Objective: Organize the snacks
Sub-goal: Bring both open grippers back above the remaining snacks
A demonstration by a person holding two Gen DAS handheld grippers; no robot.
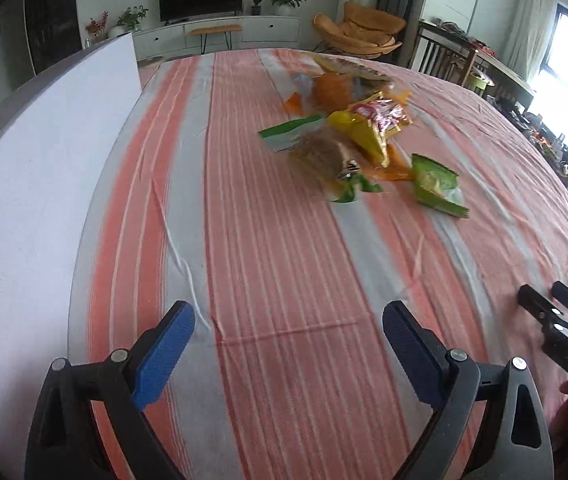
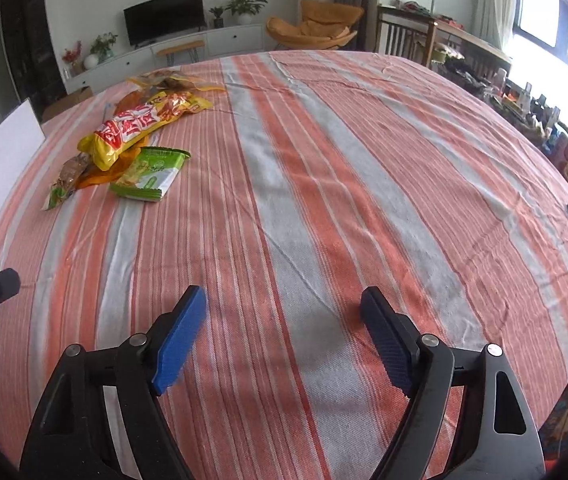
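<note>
Left: flat white board [image 1: 44, 184] at the edge of the orange-and-grey striped cloth on the counter [image 1: 284, 280]. Left gripper [image 1: 289, 328] gaping, empty. Heap of crinkly snack packets [image 2: 136, 136] far ahead, green packet [image 2: 150, 174] at near edge. Right gripper [image 2: 284, 312] wide apart, nothing held.

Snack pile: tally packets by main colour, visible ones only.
Yellow and red: 1, big bag
Green and white: 2, flat packet, small packet
Orange: 2, round pack, wrapper under the big bag
Clear with brown contents: 2, far bag, near pack
Total: 7, though overlap in the pile may hide more.
</note>
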